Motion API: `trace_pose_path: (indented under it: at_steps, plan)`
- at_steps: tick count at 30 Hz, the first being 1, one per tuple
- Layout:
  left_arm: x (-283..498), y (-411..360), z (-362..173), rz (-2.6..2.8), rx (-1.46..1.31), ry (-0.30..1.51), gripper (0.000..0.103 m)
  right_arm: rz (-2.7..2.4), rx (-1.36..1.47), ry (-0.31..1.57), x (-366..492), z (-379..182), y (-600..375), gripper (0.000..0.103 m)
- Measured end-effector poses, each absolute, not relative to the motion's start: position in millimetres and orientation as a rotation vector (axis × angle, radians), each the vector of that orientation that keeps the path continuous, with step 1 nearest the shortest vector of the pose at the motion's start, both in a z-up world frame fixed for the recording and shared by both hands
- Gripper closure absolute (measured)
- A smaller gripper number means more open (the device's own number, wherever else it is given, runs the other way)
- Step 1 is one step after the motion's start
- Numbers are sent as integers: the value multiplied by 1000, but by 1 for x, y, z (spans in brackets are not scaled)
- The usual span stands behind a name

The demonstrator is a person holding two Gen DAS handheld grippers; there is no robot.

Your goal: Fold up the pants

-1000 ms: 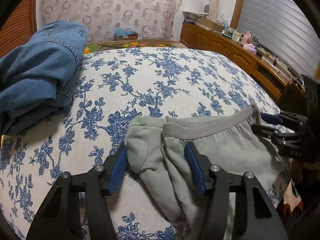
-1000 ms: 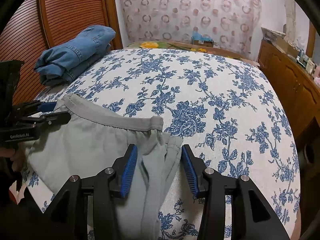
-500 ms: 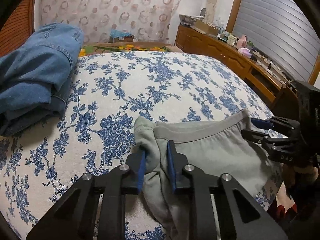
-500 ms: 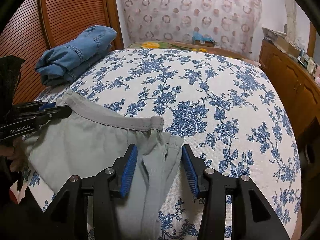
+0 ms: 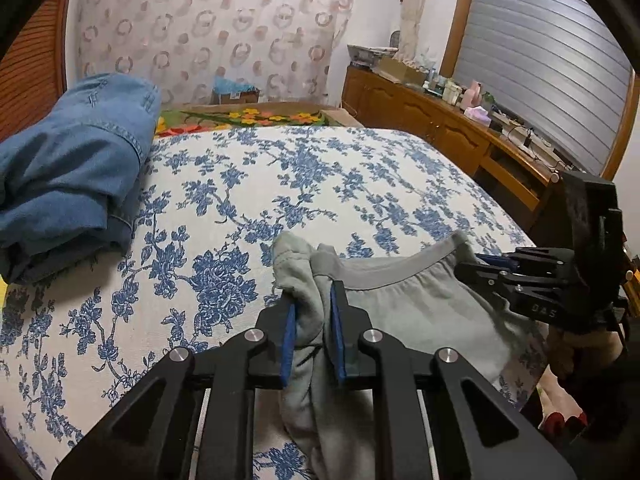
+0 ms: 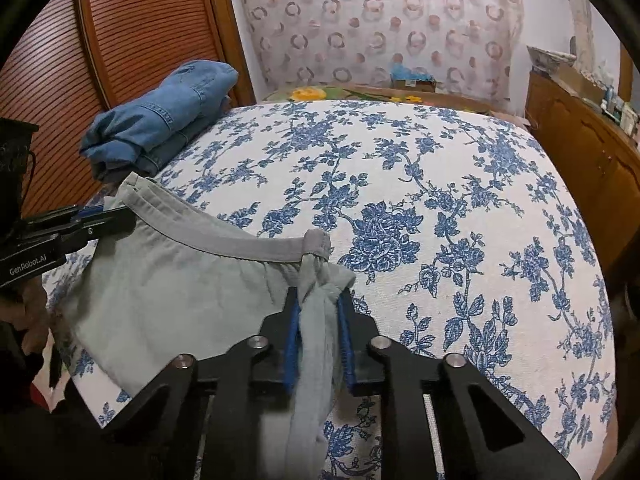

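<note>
Light grey pants lie at the near edge of the bed, waistband facing the far side. My left gripper has its jaws closing, and the blue pads pinch the bunched left corner of the waistband, raised slightly off the cover. My right gripper also has its jaws closing, and its pads press on the gathered right corner. Each gripper shows in the other's view: the right gripper at the far right, the left gripper at the far left. The waistband sags between them.
Folded blue jeans sit at the bed's far left, near a slatted wooden door. The blue-flowered bed cover stretches ahead. A cluttered wooden sideboard runs along the right. A hand holds the right gripper.
Both grippers went from open around the waistband corners to pinching them, the left first, then the right. The left corner has risen a little and the cloth has bunched.
</note>
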State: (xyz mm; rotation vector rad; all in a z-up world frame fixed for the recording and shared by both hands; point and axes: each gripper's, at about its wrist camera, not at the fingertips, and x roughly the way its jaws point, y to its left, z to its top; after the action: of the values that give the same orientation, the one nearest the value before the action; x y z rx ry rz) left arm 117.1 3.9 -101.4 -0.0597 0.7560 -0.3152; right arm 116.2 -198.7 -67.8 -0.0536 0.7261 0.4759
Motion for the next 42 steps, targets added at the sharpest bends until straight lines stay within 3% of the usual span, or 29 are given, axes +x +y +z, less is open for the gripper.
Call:
trace_pose_path:
  at_steps: [22,42]
  plan:
    - [81,-2,-43,-338,-47,575,89,523,-37,529,64,-20,-210,92]
    - [108,8,-47,-308,-44,587,90,553,-44,512,103,-22,-197,92]
